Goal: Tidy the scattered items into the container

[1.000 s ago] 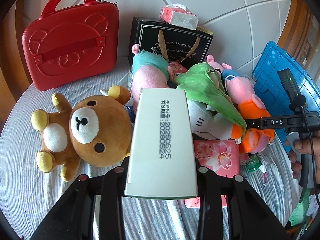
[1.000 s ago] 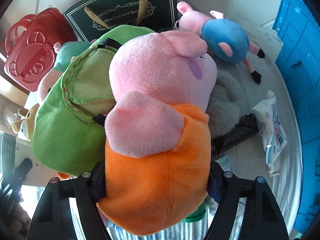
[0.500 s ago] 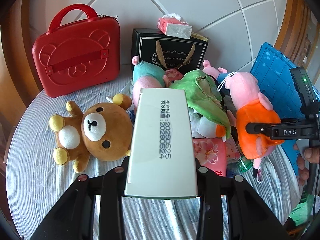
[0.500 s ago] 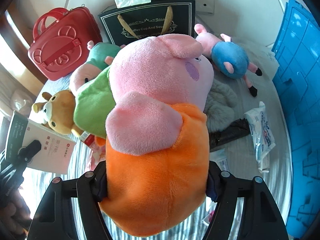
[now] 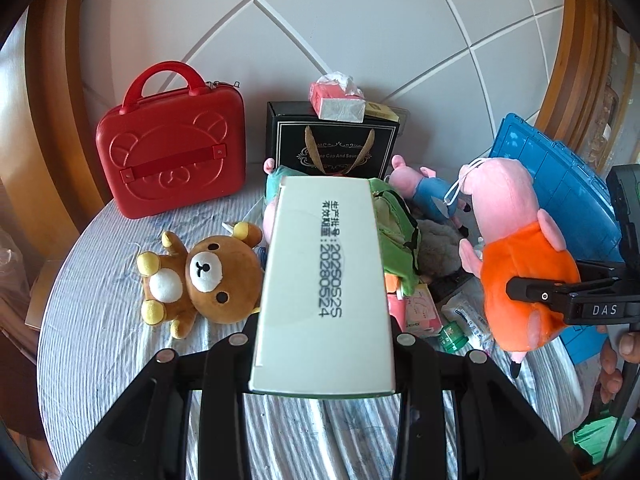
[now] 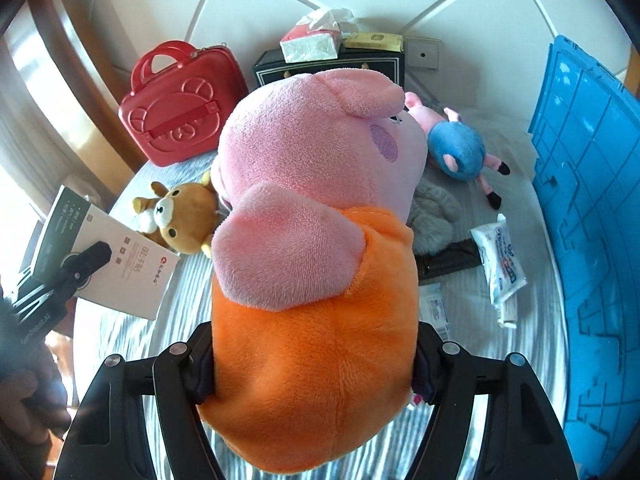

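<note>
My left gripper [image 5: 322, 338] is shut on a white carton box [image 5: 324, 280] with a printed date, held above the bed; the box also shows in the right wrist view [image 6: 116, 268]. My right gripper [image 6: 314, 364] is shut on a pink pig plush in an orange dress [image 6: 312, 240], lifted over the bed; it shows at the right in the left wrist view [image 5: 516, 256]. The blue crate [image 6: 592, 200] stands at the right edge [image 5: 560, 184]. A brown bear plush [image 5: 200, 280], a blue-dressed pig plush [image 6: 456, 148] and a green bag [image 5: 396, 224] lie on the bed.
A red bear case [image 5: 172, 160] and a black gift bag [image 5: 332, 148] topped by a tissue pack [image 5: 338, 100] stand against the back wall. A wipes pack [image 6: 500, 260], grey fluffy item [image 6: 432, 216] and small packets [image 5: 420, 308] lie on the striped cover.
Both grippers have risen and pulled back from the pile. The pig plush has been lifted clear of the other toys, toward the blue crate side.
</note>
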A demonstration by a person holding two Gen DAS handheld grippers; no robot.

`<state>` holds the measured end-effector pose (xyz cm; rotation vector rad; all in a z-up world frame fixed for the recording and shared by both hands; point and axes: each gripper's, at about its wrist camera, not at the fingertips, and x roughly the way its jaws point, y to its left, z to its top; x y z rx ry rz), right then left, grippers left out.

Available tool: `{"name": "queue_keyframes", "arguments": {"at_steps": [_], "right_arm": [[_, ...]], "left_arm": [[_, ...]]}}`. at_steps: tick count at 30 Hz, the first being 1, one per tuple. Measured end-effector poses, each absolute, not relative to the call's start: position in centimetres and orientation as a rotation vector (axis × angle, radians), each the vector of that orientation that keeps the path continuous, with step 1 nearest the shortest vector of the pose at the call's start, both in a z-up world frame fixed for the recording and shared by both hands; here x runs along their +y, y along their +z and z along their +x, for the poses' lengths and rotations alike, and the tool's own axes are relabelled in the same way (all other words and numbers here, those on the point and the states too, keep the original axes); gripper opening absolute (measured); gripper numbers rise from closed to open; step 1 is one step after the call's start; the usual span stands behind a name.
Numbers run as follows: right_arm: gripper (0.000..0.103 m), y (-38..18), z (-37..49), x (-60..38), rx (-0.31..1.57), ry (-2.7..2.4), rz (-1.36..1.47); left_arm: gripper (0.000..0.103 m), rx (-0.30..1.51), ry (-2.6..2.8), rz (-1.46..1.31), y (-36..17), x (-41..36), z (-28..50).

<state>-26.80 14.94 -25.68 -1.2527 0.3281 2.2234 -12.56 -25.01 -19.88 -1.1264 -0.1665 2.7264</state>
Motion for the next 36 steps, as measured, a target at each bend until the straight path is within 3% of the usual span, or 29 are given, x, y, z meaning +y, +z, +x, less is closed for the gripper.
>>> {"name": "queue_keyframes", "arguments": {"at_steps": [19, 36], "right_arm": [[0.073, -14.4, -19.8, 11.7, 0.247, 2.393, -1.095], [0.073, -6.4, -12.5, 14.4, 0.205, 2.469, -0.962]], "left_arm": [[0.033, -0.123, 2.814, -0.945, -8.9, -19.3, -8.4], [0.033, -0.058, 2.826, -0.804, -1.7, -9.6, -7.6]]}}
